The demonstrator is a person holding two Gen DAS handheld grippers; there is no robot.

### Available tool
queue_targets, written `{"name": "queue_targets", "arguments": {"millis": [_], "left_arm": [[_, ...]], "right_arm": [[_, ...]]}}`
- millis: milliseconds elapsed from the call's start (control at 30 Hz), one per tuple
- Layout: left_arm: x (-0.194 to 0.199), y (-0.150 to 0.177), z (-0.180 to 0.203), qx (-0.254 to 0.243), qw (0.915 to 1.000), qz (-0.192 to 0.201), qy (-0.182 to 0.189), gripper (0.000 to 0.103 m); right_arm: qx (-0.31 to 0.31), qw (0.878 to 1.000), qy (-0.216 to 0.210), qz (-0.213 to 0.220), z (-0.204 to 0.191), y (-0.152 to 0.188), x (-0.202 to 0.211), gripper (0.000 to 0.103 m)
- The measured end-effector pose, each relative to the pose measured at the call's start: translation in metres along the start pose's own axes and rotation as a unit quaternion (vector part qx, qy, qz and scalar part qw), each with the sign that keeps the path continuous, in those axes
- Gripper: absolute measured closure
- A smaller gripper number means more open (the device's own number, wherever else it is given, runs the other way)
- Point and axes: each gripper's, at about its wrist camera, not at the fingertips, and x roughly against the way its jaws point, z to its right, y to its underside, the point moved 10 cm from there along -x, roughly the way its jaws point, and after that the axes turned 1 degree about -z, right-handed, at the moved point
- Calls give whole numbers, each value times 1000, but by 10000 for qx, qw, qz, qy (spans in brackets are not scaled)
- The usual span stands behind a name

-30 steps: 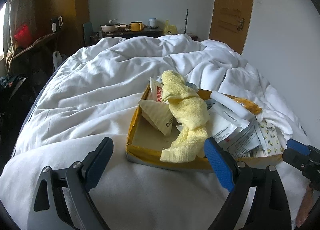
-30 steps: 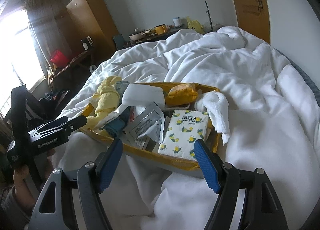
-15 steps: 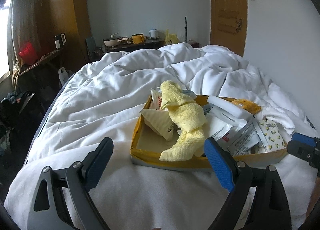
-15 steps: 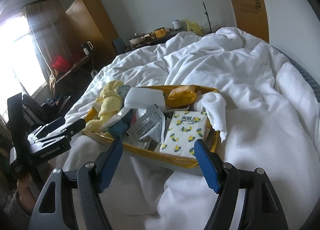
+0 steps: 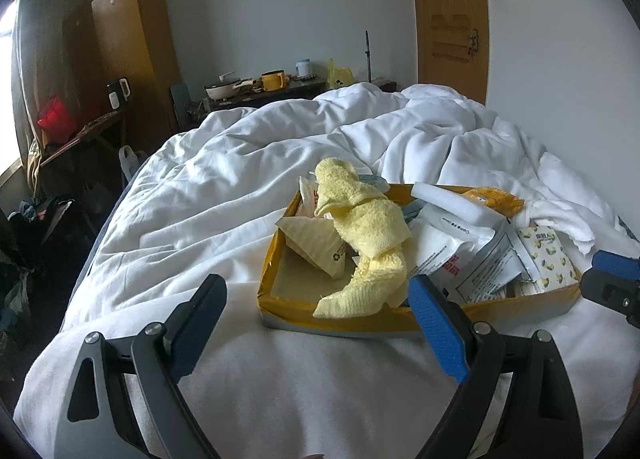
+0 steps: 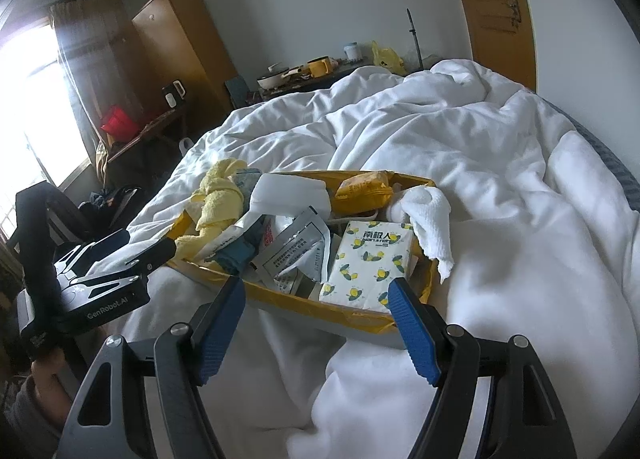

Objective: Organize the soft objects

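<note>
Both tongs (image 5: 316, 311) (image 6: 316, 305) angled down (gaping) before tray (image 5: 344, 323)

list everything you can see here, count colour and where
tray: 1, yellow-taped, on the bed
yellow towel: 1, pale yellow, draped over the tray's left part
white towel: 1, white, over the tray's far right corner
tissue pack: 1, white with lemons, tray's right end
orange packet: 1, far side of tray
duvet: 1, white, covering the bed
wardrobe: 1, brown, far left
door: 1, brown, far wall
left gripper: open, empty
right gripper: open, empty
</note>
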Motion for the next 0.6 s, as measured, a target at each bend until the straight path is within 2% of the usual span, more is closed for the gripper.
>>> {"name": "queue_targets", "arguments": {"millis": [600], "left_arm": [[0, -1, -1, -24, 10000, 44, -43, 11]], "right_arm": [[3, 10000, -5, -17, 0, 0, 0, 26]]}}
